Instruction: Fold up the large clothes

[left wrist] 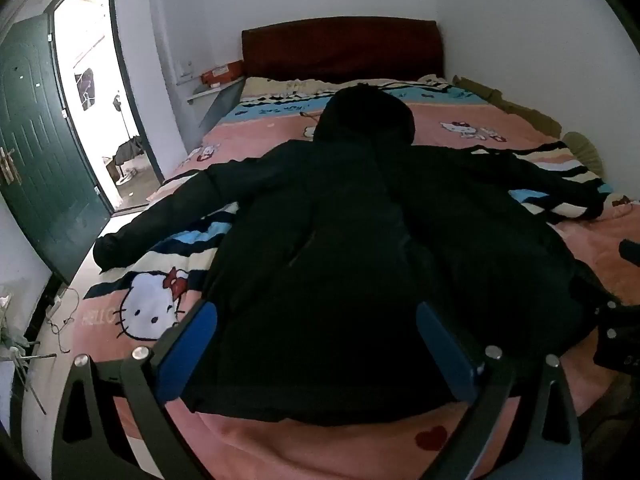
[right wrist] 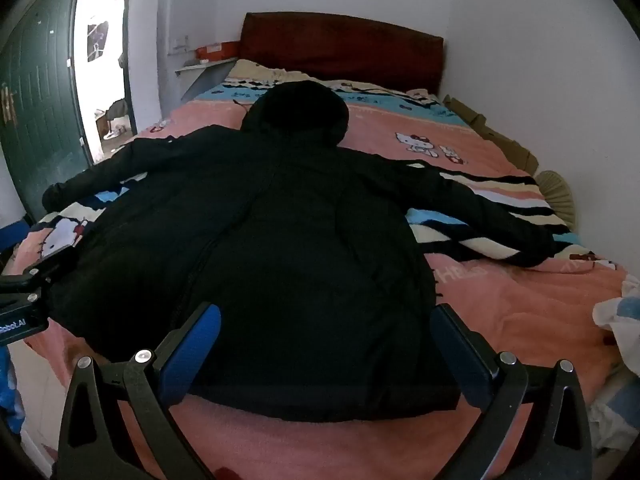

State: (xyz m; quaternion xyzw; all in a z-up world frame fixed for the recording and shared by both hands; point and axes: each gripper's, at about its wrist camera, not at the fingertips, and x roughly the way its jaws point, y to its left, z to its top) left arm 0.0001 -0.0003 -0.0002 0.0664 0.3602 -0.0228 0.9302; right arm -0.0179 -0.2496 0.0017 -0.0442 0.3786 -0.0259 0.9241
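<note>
A green door [left wrist: 38, 148] stands open at the far left of my left-hand view, daylight pouring through the doorway beside it, a loose cable [left wrist: 60, 320] trailing on the floor below. Next comes the bed, its pink cartoon-cat blanket [left wrist: 256, 136] spread from the foot up to the dark red headboard [left wrist: 342, 48]. Laid flat across that blanket is the black hooded coat [left wrist: 360, 240], hood toward the headboard, one sleeve reaching out toward the door side and the other toward the white wall on the right. My left gripper [left wrist: 316, 344] hangs over the coat's hem, its blue-padded fingers [left wrist: 188, 352] spread wide, the hem lying between them but not pinched. At the right edge of this view, part of my other tool shows as black hardware.

From my right hand the same order holds: the door [right wrist: 36, 92], then a corner of my left tool at the left edge, then the coat [right wrist: 280, 220] sprawled across the blanket [right wrist: 520, 304]. My right gripper [right wrist: 326, 344] is likewise splayed to its widest above the hem on the coat's right half, blue pads [right wrist: 192, 352] clear of the fabric. A woven fan [right wrist: 558, 196] rests against the wall, and a pale bundle of cloth [right wrist: 620, 320] sits at the bed's right edge.
</note>
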